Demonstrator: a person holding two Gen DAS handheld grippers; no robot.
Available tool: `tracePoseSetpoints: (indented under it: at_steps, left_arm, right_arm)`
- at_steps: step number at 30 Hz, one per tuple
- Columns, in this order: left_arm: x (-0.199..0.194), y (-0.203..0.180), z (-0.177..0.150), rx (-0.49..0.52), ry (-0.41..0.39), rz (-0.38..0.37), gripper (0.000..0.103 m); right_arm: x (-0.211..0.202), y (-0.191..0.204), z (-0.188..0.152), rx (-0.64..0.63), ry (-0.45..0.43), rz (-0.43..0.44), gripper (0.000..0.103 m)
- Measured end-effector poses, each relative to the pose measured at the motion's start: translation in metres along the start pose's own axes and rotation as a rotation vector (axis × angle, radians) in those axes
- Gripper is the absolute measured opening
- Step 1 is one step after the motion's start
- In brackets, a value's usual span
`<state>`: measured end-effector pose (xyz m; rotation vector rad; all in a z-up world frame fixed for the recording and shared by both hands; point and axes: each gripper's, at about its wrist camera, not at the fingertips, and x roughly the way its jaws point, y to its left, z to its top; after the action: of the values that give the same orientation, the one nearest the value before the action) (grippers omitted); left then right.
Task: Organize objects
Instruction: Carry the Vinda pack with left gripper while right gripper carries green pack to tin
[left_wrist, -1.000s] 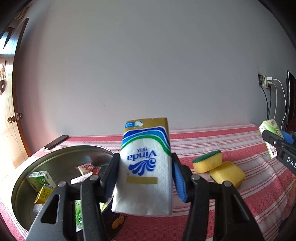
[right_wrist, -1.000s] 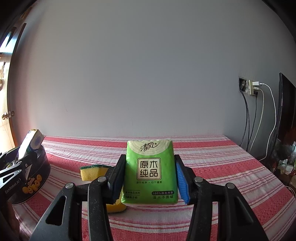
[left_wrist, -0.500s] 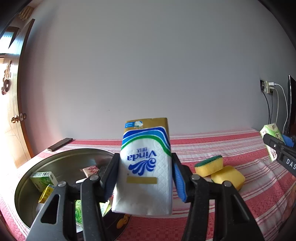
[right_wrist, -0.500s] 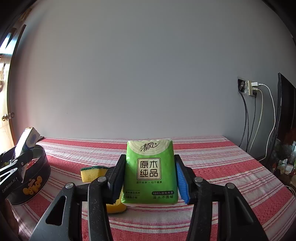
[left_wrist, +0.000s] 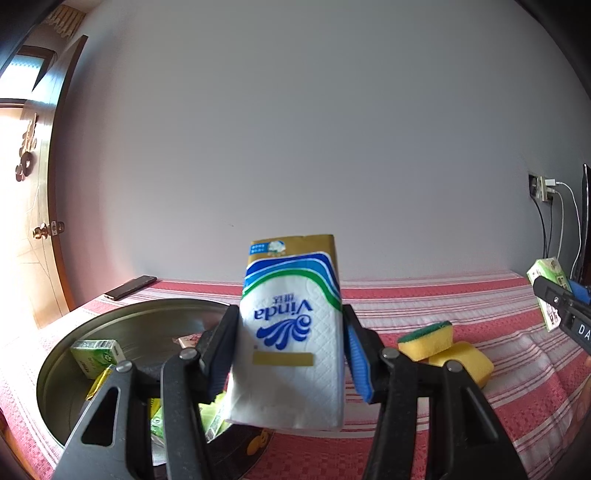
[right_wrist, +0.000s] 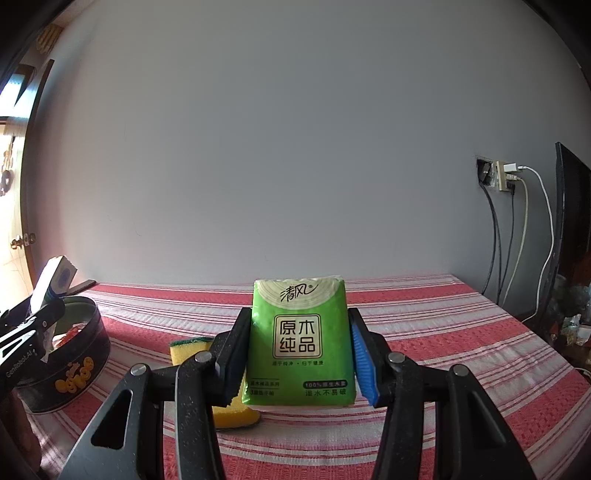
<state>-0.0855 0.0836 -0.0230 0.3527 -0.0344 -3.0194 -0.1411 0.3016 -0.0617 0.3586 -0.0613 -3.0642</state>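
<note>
Table under a red and white striped cloth (right_wrist: 424, 332). On it: round black metal tin (right_wrist: 74, 373), two yellow sponges with green tops (left_wrist: 428, 339), flat dark phone (left_wrist: 129, 287) near the wall.

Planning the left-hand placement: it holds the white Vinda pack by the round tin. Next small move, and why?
Probably ease the left gripper leftward and down over the round metal tin, then open. It is shut on the white Vinda tissue pack, which hangs at the tin's near right rim rather than above its floor. The small green carton already lies inside, with bare floor beside it.
</note>
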Motion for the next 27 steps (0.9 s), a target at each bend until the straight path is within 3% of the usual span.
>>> tracePoseSetpoints:
  at_steps: [10,18,27]
  left_arm:
    - [-0.023,-0.001,0.000,0.071,-0.039,0.024,0.053]
    - [-0.033,0.016,0.012,0.066,-0.044,0.030,0.053]
    - [-0.028,0.051,0.021,0.037,-0.008,0.096,0.053]
  right_arm:
    - [0.000,0.023,0.008,-0.002,0.016,0.094,0.052]
    - [0.004,0.067,0.028,-0.032,0.025,0.224,0.052]
    - [0.013,0.113,0.037,-0.085,0.050,0.322,0.052]
